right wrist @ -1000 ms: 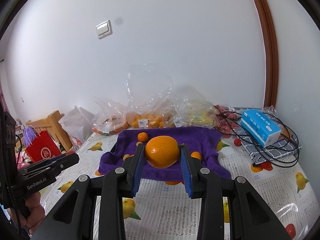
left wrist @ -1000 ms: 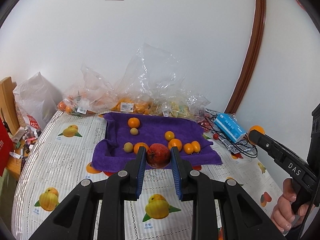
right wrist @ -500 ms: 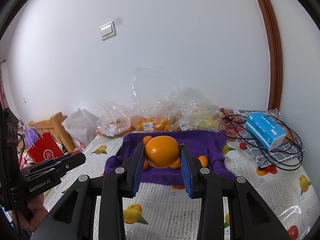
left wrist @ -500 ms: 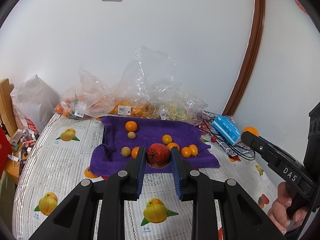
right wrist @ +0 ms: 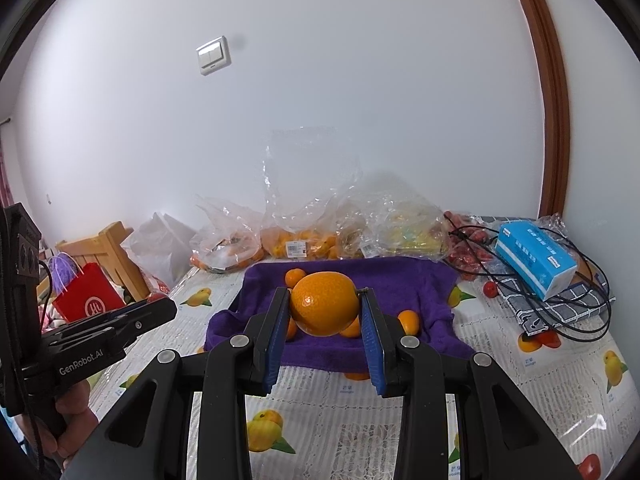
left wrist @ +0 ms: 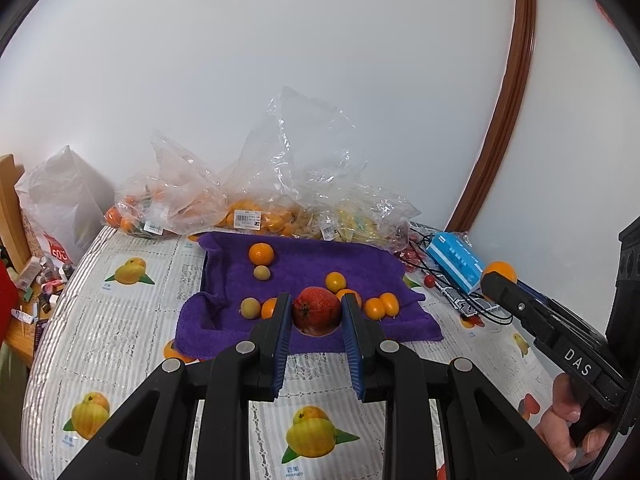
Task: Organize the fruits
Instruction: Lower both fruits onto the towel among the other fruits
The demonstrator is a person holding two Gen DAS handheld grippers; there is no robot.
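Note:
My left gripper [left wrist: 316, 314] is shut on a red fruit [left wrist: 317, 316] and holds it above the near edge of a purple towel [left wrist: 316, 258]. Several small oranges [left wrist: 261, 254] and two greenish fruits [left wrist: 251, 307] lie on the towel. My right gripper [right wrist: 324, 309] is shut on a large orange [right wrist: 324, 309] and holds it above the same purple towel [right wrist: 404, 280]. The right gripper also shows at the right of the left wrist view [left wrist: 500, 280], with the orange [left wrist: 499, 270] at its tip.
Clear plastic bags of fruit [left wrist: 256, 208] line the wall behind the towel. A blue tissue box [right wrist: 534, 260] and black cables [right wrist: 576, 304] lie at the right. A red paper bag [right wrist: 88, 300] and a wooden chair [right wrist: 108, 256] stand at the left. A fruit-print cloth [left wrist: 120, 320] covers the table.
Both grippers have pulled back and risen from the towel, each still holding its fruit; the table looks smaller and farther in both views.

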